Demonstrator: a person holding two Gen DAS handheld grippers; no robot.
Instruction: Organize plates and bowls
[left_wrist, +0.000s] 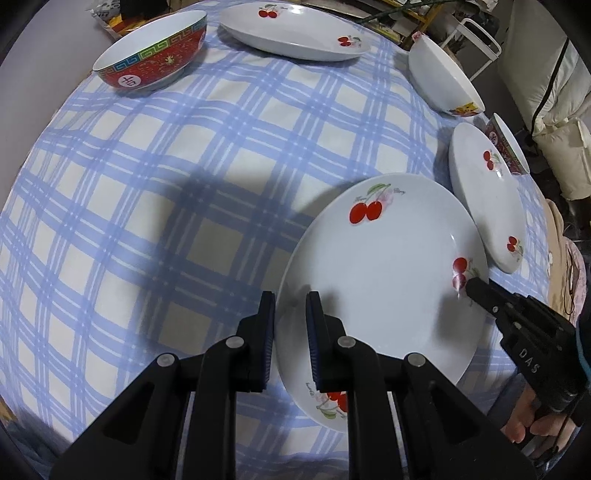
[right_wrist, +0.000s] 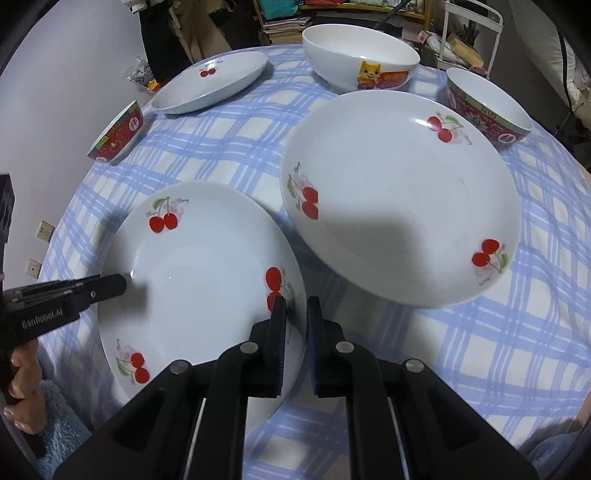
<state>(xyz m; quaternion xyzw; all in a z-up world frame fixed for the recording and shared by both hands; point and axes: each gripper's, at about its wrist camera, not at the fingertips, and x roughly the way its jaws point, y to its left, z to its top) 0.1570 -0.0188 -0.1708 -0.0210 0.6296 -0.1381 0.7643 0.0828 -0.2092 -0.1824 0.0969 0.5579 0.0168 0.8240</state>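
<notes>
A white cherry plate (left_wrist: 380, 280) (right_wrist: 199, 280) lies near the table's front edge, and both grippers hold it. My left gripper (left_wrist: 290, 314) is shut on its left rim; it also shows in the right wrist view (right_wrist: 122, 282). My right gripper (right_wrist: 296, 314) is shut on its right rim; it also shows in the left wrist view (left_wrist: 471, 286). A second cherry plate (right_wrist: 399, 195) (left_wrist: 487, 192) lies just right of it. A third cherry plate (left_wrist: 291, 31) (right_wrist: 210, 83) lies at the far side.
A red patterned bowl (left_wrist: 151, 55) (right_wrist: 118, 133) sits far left. A white cat-print bowl (right_wrist: 360, 61) (left_wrist: 445, 79) and another red bowl (right_wrist: 487, 110) (left_wrist: 506, 147) sit far right. The blue plaid tablecloth (left_wrist: 166, 184) covers the round table. Shelves stand behind.
</notes>
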